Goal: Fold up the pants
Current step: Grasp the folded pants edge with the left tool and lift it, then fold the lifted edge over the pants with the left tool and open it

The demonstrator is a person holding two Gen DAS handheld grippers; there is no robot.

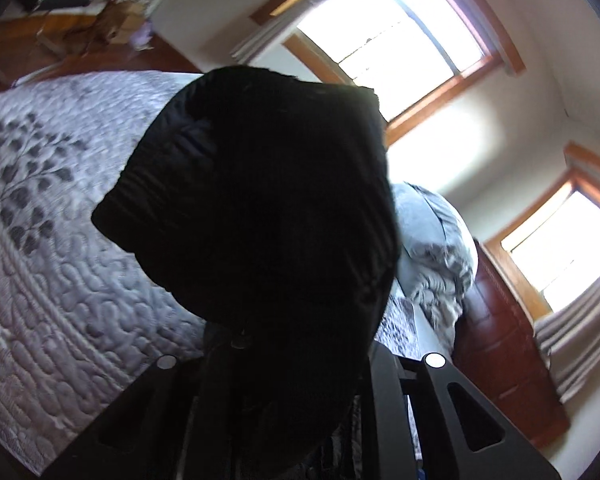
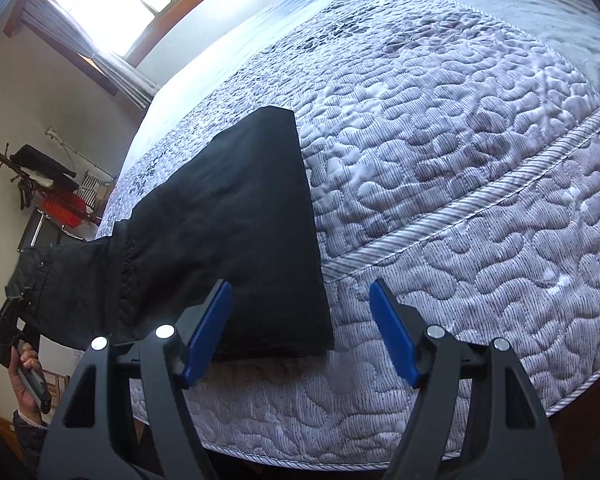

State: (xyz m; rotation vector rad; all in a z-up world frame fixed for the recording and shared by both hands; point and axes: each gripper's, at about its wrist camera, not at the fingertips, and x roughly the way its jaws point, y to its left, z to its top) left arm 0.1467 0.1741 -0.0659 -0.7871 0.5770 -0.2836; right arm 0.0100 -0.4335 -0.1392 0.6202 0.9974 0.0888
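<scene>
Left view, pants (image 1: 256,208): black cloth bunched right at the lens, hiding most of the frame and the fingertips.
Left gripper (image 1: 284,360): jaws together, clamped on the pants; only its dark frame shows at the bottom.
Left view, bed (image 1: 40,240): grey quilted cover to the left, behind the cloth.
Left view, pillow (image 1: 432,256): far right of the cloth, at the head of the bed.
Left view, windows (image 1: 396,44): two, bright, on the far wall.
Right gripper (image 2: 300,320): blue pads wide apart, nothing between them, over the near bed edge.
Right view, pants (image 2: 236,232): folded part flat on the quilt, near-left; the other end lifted off the left edge.
Right view, left gripper (image 2: 12,312): far left, gripping that raised end.
Hand (image 2: 26,376): holds its handle, lower left.
</scene>
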